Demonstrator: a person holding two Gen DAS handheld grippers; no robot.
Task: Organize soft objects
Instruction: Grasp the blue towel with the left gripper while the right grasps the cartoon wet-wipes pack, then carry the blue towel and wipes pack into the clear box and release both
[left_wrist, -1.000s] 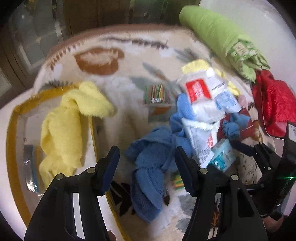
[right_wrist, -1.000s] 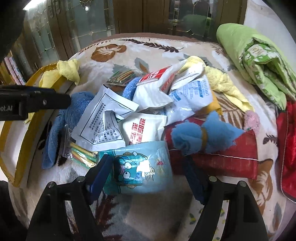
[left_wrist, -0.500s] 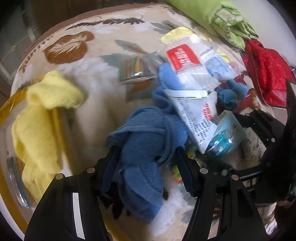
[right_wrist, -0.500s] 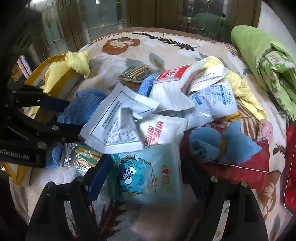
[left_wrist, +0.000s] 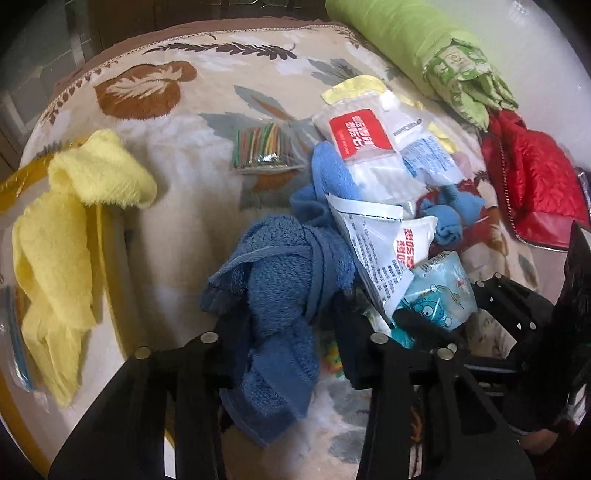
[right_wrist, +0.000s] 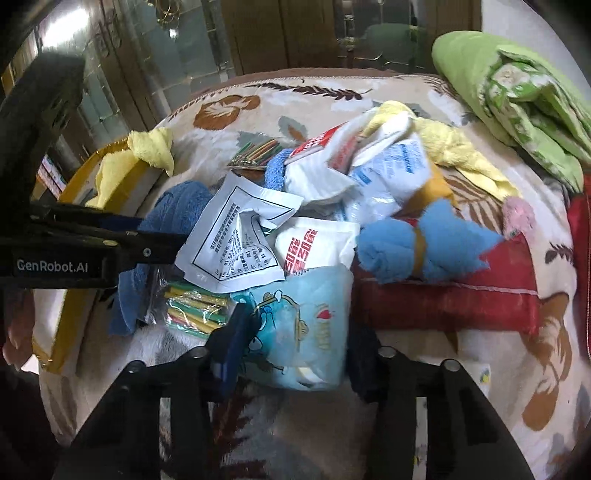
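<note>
Left tool (left_wrist: 284, 332): jaws just closing, clamped on the dark blue towel (left_wrist: 280, 273).
Right tool (right_wrist: 295, 354): jaws just closing, clamped on the light blue cartoon pouch (right_wrist: 306, 325).

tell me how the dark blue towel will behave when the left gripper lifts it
The dark blue towel is bunched and folded, so it will probably sag and unroll either side of the left gripper, whose jaws have just been closing on it. Its thick terry pile should grip well. One end runs under the packets, so it may drag them.

Left claw (left_wrist: 286, 332) and right claw (right_wrist: 291, 343), both angled steeply downward, jaws just closed inward, each pinching soft material between its pads.
</note>
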